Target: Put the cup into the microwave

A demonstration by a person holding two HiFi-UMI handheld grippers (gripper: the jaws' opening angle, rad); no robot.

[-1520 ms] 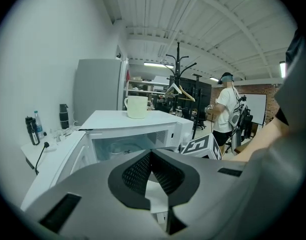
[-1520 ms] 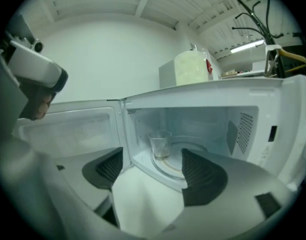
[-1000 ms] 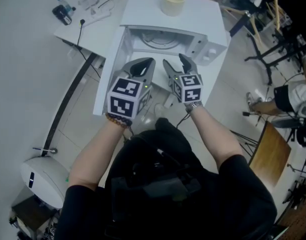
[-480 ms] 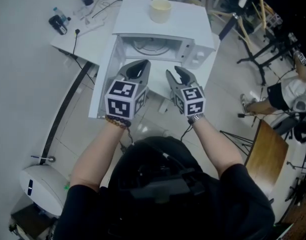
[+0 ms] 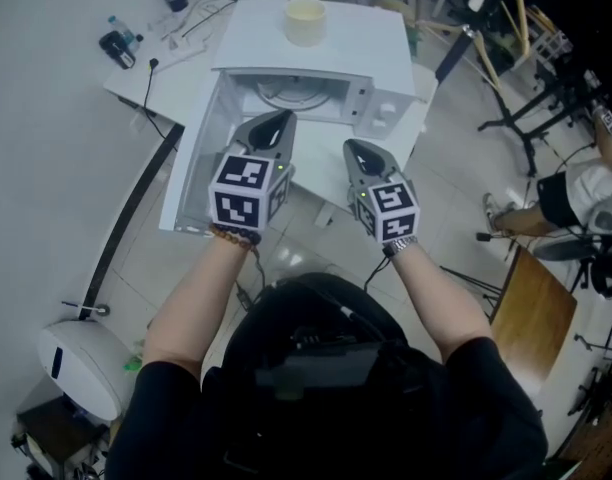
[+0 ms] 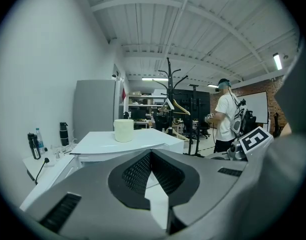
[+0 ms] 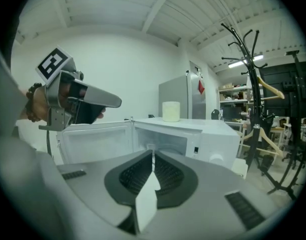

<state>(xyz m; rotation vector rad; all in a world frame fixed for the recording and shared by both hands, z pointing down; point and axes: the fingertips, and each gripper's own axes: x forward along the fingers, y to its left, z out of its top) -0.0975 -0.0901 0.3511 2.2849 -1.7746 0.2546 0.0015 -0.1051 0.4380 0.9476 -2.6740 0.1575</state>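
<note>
A cream cup (image 5: 305, 20) stands upright on top of the white microwave (image 5: 386, 58). The microwave door (image 5: 191, 173) hangs open to the left, and the turntable shows inside. Both grippers hover in front of the opening, apart from the cup. My left gripper (image 5: 276, 123) is shut and empty; in its own view the cup (image 6: 124, 130) sits beyond its jaws (image 6: 151, 155). My right gripper (image 5: 362, 152) has just been closing and is now shut with nothing between its fingers. Its view shows the cup (image 7: 171, 111), the open cavity (image 7: 160, 141) and the left gripper (image 7: 95, 98).
A white table (image 5: 176, 58) left of the microwave carries bottles and cables. Stands and a coat rack (image 5: 546, 78) crowd the right side, with a seated person (image 5: 586, 193) and a wooden board (image 5: 531, 313). A white rounded device (image 5: 81, 363) sits on the floor at lower left.
The right gripper's jaws went from wide apart to shut. Both grippers drew back from the microwave opening, the right one farther.
</note>
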